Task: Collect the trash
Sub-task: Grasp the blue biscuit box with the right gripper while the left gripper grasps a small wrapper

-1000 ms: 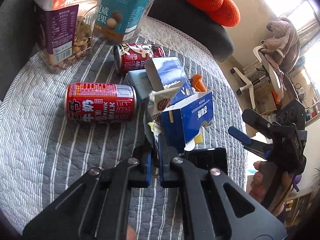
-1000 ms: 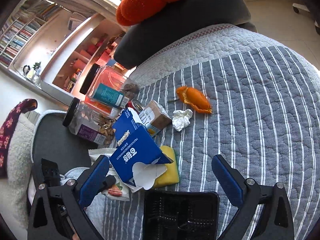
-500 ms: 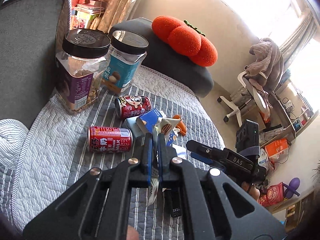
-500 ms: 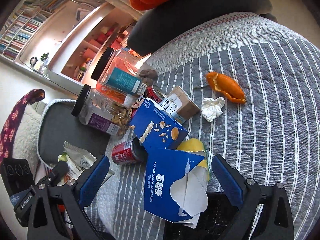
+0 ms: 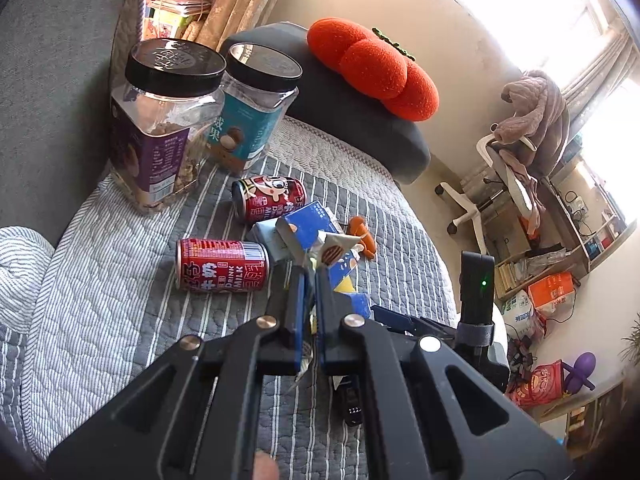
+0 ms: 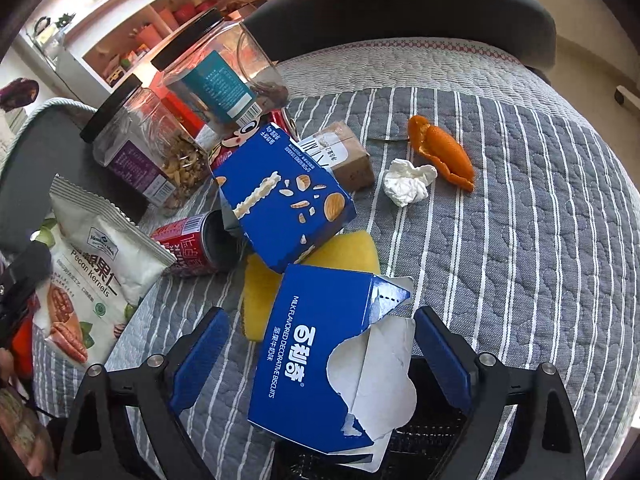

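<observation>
My left gripper (image 5: 311,280) is shut on a white pecan snack bag (image 5: 334,249), held up off the striped quilt (image 5: 100,320). In the right wrist view the same bag (image 6: 92,276) hangs at the left. A torn blue biscuit box (image 6: 316,312) lies between the jaws of my right gripper (image 6: 320,360). Those jaws are closing, and a gap remains between each blue pad and the box. A second blue box (image 6: 280,196) lies just beyond it, on a yellow sponge (image 6: 344,252).
Two red milk cans (image 5: 222,266) (image 5: 270,198) lie on the quilt, two lidded jars (image 5: 168,120) behind them. A crumpled tissue (image 6: 406,182), an orange peel (image 6: 444,156) and a small brown carton (image 6: 344,156) lie farther off. A black tray (image 6: 432,428) sits under the torn box.
The left gripper has risen with the snack bag and tilted up. The right gripper has moved over the torn blue box, and its jaws have narrowed.
</observation>
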{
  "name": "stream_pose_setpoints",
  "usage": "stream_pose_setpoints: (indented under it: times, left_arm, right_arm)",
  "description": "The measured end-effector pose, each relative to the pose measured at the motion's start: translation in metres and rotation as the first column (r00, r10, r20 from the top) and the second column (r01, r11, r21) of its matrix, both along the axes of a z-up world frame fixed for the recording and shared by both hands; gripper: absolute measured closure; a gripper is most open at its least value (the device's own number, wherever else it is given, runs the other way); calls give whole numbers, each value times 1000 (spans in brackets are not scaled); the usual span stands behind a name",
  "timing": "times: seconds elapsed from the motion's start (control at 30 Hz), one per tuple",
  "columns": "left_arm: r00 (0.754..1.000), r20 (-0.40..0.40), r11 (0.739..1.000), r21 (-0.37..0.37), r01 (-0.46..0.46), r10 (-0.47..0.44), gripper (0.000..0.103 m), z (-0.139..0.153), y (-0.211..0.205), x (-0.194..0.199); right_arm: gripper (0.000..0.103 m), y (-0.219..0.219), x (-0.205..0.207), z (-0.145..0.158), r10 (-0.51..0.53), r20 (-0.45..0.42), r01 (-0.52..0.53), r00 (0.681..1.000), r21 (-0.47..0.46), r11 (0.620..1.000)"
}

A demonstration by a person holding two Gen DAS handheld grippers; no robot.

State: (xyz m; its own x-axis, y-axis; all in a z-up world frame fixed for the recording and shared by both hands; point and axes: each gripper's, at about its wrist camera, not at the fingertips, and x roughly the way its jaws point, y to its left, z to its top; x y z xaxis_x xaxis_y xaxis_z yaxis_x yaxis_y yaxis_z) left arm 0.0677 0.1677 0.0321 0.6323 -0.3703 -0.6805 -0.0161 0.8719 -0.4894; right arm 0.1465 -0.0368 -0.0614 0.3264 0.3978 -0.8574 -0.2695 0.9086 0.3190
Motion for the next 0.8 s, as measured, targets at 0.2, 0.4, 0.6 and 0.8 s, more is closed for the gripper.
stream_pose_setpoints:
  times: [0.2,0.4,0.6,0.8]
  left_arm:
    - [1000,-28,1000,7,-6,6,97,-8,-1,3]
    - [999,-46,1000,-1,-16,16,97,-10,0,4]
    - [998,-60,1000,-14,-15,15,97,-12,2,4]
    - [998,-60,999,-27,-23,22,97,-11,5,3]
  right_arm:
    - [70,-10,1,5,-16,6,16,1000,32,999]
    - [90,-16,0,16,-15,17,14,1000,63,998]
    - [70,-12,3,4,12,-79,0,997,149,989]
    - [20,-11,-6,13,-18,-37,21,999,99,995]
